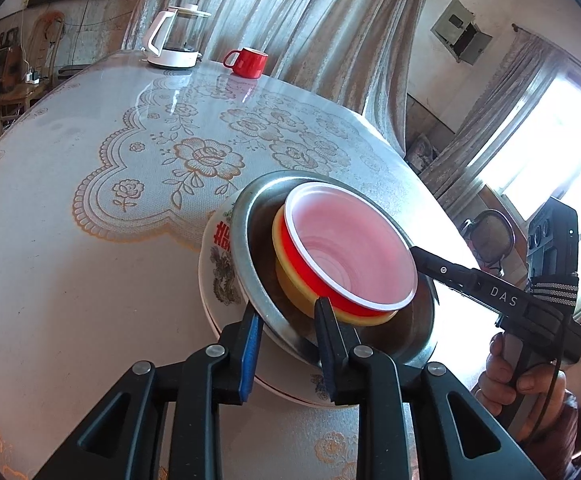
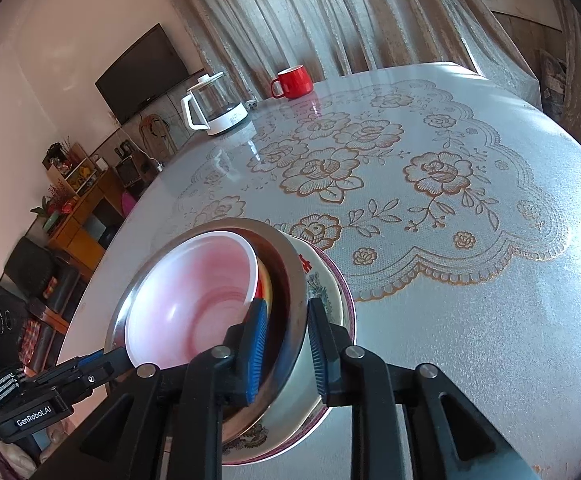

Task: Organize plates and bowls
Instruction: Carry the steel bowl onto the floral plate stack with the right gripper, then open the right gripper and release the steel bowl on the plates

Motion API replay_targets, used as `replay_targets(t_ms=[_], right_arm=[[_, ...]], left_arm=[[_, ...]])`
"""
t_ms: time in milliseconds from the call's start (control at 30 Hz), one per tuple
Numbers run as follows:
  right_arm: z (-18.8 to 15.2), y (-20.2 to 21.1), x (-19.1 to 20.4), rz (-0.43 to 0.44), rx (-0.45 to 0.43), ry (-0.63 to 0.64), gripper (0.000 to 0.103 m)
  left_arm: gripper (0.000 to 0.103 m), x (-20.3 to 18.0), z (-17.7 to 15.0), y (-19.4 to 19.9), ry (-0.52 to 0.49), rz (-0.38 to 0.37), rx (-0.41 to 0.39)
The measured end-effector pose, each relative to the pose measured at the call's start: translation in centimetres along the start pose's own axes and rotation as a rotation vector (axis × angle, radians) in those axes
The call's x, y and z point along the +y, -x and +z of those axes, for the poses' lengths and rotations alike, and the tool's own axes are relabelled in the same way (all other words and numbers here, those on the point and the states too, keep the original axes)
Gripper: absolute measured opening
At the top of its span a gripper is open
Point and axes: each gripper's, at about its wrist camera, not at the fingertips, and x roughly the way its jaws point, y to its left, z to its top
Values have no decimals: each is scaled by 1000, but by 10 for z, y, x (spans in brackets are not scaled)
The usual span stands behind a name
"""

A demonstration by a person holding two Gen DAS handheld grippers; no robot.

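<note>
Ahead of the grippers, a pale curtain hangs in folds behind a table under a glossy floral cloth, with a kettle and a red mug at its far edge. Ahead and to the left, a dark TV hangs on a plain wall above a wooden shelf. To the right, a window glares with daylight.

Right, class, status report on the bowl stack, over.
Right gripper open astride steel bowl rim. Left gripper astride it too, grip unclear. Red bowl nested inside. Nothing blocking.
</note>
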Motion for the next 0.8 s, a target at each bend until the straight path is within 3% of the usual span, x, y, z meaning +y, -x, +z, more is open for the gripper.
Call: replay_targets(t_ms=[167, 333, 800], right_arm=[[-3, 3, 0, -1, -3, 8, 21], [-9, 6, 4, -34, -18, 43, 14], [-15, 11, 4, -37, -41, 39, 15]], left_arm=[[26, -2, -3, 4, -17, 5, -14], [27, -4, -5, 6, -15, 5, -18], [29, -14, -9, 12, -38, 71, -35]])
